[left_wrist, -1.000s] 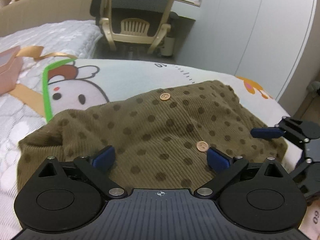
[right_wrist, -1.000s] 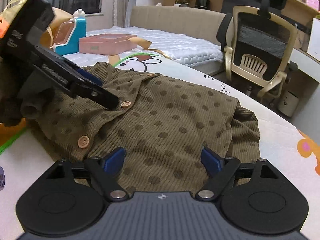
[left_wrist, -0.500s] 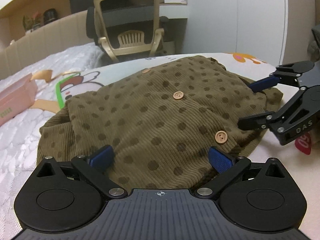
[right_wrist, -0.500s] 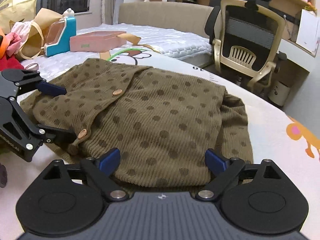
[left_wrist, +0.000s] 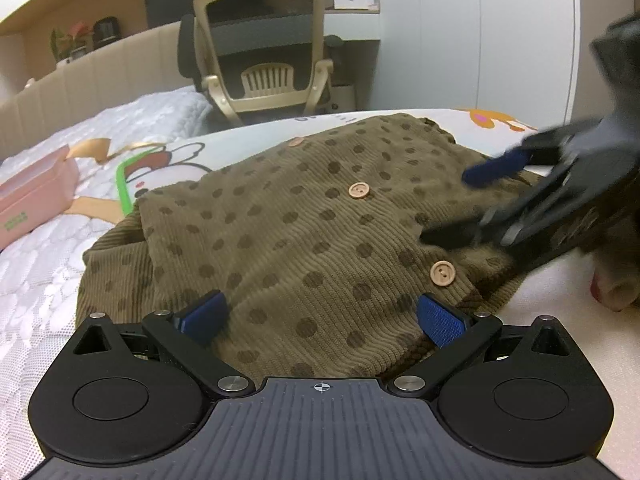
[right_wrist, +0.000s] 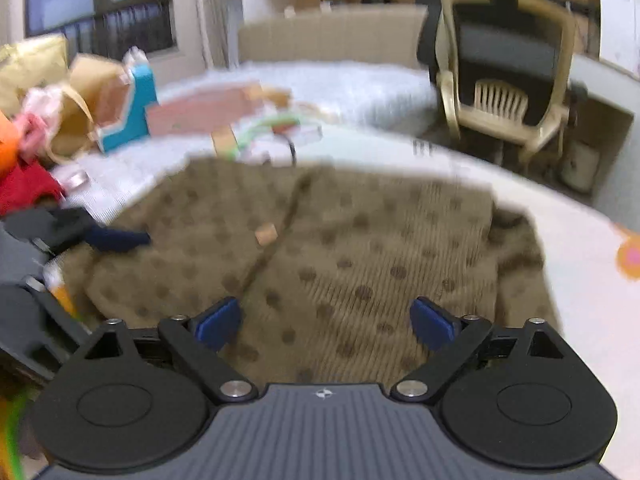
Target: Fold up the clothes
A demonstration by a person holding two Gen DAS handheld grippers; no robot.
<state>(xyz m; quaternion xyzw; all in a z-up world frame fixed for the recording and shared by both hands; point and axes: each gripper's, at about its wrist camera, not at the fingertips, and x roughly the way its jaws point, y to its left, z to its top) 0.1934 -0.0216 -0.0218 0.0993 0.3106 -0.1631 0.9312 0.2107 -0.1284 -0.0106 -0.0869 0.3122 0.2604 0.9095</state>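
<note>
Corduroy garment [left_wrist: 304,240], olive-brown with darker dots and pale round buttons [left_wrist: 442,274], lies folded into a thick pad on the white cartoon-printed mat [left_wrist: 256,140] spread over the bed. Left tongs [left_wrist: 320,316] hang low over its near edge with both blue pads spread wide and nothing between them. Right tongs [right_wrist: 326,322] are likewise spread wide and empty above the opposite side of the cloth; in the left wrist view they show as a blurred black shape [left_wrist: 472,204] over the garment's right part, near the lower button.

Compared with half a second ago, the left camera sits closer and lower, so the garment fills more of the view and the pink box [left_wrist: 36,200] on the quilted bedding has slid toward the left edge. The right tongs, then sharp and beside the garment's right edge, now reach over the cloth and are smeared. The right wrist view, crisp before, is blurred throughout. The office chair [left_wrist: 260,52] stands beyond the bed as before. Both pairs were just as open then.
</note>
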